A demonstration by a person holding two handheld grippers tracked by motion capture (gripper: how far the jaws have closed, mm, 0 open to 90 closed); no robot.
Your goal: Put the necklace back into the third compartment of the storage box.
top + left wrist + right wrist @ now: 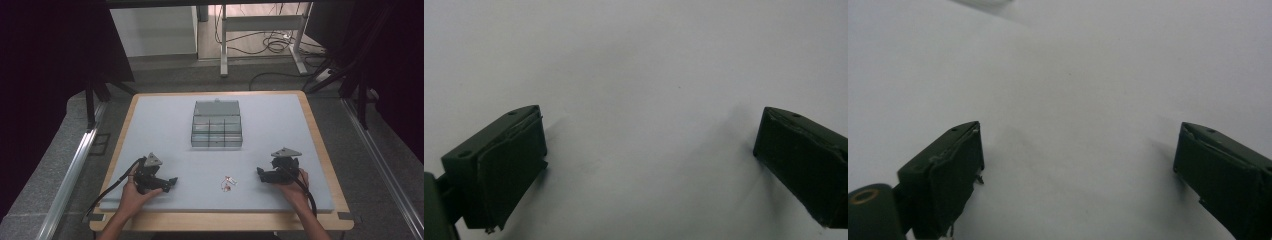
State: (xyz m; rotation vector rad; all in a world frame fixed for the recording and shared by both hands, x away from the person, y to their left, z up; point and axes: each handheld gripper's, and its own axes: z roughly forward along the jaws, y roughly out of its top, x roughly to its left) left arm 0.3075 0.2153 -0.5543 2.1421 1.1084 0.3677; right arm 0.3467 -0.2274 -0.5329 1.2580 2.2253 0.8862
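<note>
Left tool (172,182): resting on the tabletop (165,120), jaws spread wide, nothing between them.
Right tool (259,172): likewise down, jaws spread, empty.
Small parts (228,183): a little reddish-and-white cluster lying between the two tools, near the front edge.
Compartment box (216,131): clear, lid open, well beyond the parts.
Doing it well: I'd come in low and square, pinching one piece at a time.
Hard to see: what the parts are, or whether the box compartments hold anything.

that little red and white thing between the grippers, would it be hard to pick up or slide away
Probably light: the small red and white item looks tiny and thin. It lies flat on the white mat, so pinching it may be fiddly, and a nudge would likely slide it. Its details are too small to tell.
</note>
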